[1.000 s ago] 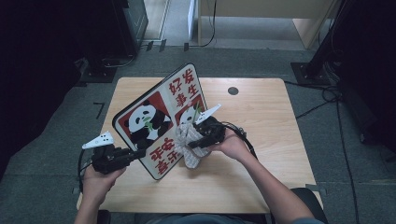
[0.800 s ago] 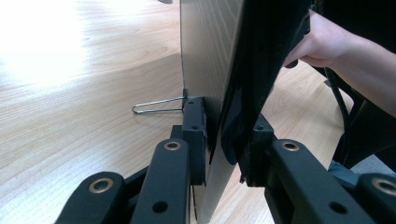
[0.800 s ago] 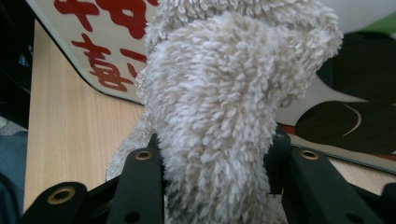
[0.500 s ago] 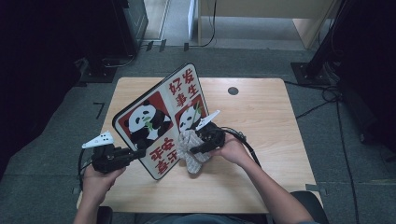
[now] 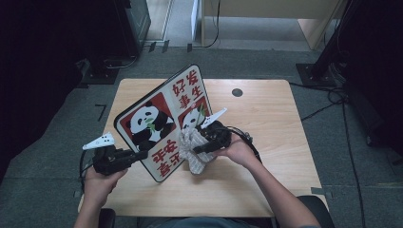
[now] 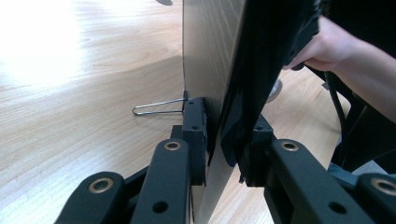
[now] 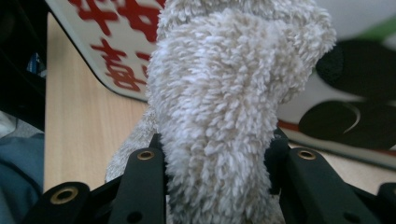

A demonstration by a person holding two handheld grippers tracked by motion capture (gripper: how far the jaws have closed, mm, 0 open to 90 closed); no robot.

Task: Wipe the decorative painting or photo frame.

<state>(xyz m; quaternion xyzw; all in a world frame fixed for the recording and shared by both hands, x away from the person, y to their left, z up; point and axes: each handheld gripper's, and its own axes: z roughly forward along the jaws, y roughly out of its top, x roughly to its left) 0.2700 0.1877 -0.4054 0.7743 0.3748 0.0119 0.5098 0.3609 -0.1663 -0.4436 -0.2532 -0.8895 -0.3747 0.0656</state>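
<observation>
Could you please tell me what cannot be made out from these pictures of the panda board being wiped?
- High view: where the cloth meets the panda board, covered by the right gripper.
- Left gripper view: the board's printed face, seen edge-on between the left gripper jaws.
- Right gripper view: the red characters, blurred and cut off by the cloth.

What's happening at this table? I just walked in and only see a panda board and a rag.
A person is cleaning a panda picture board that stands tilted on the wooden table. The left gripper is clamped on the board's lower edge to steady it. The right gripper is shut on a fluffy grey cloth and holds it against the printed face, near the red characters.
</observation>
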